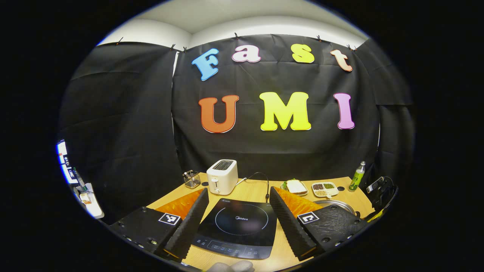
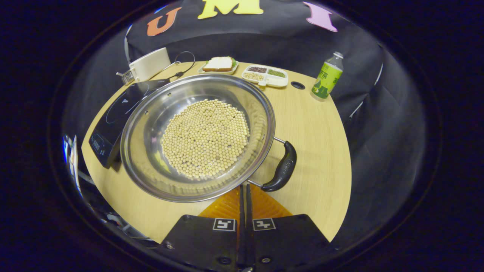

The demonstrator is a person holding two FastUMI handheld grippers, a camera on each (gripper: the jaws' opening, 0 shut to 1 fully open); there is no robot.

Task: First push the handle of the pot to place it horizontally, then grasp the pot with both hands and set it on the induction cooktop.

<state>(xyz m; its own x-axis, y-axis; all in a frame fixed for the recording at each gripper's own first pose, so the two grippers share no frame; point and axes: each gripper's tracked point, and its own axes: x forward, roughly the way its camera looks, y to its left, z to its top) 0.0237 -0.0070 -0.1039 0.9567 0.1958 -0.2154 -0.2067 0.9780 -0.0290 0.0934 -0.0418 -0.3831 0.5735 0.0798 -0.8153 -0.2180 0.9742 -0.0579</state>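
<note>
In the left gripper view, the left gripper (image 1: 239, 211) has its fingers (image 1: 189, 226) spread wide with nothing between them but air, and the induction cooktop (image 1: 238, 228) lies on the wooden surface (image 1: 253, 190) framed in the gap between the two fingers. Beyond the fingertips stands a white toaster (image 1: 222, 176) with a small wire basket (image 1: 192, 179) just beside it; past the outer side of the other finger, a curved piece of the pot's rim shows, with a sandwich plate (image 1: 295, 186), a divided dish of grains (image 1: 324, 189) and a green bottle (image 1: 357, 176) farther off. In the right gripper view, the right gripper (image 2: 244, 189) has its fingers pressed together, holding nothing, their tips at the near rim of the pot (image 2: 196, 136), just beside the root of the black handle (image 2: 283, 168); whether the tips touch the rim cannot be told. The pot, a wide steel pan with a bed of pale beans (image 2: 206, 138) in it, sits on the surface straight ahead of these fingers, its far-left edge overlapping the cooktop's corner. The handle sticks out from the pot's rim on the right of the fingertips.
</note>
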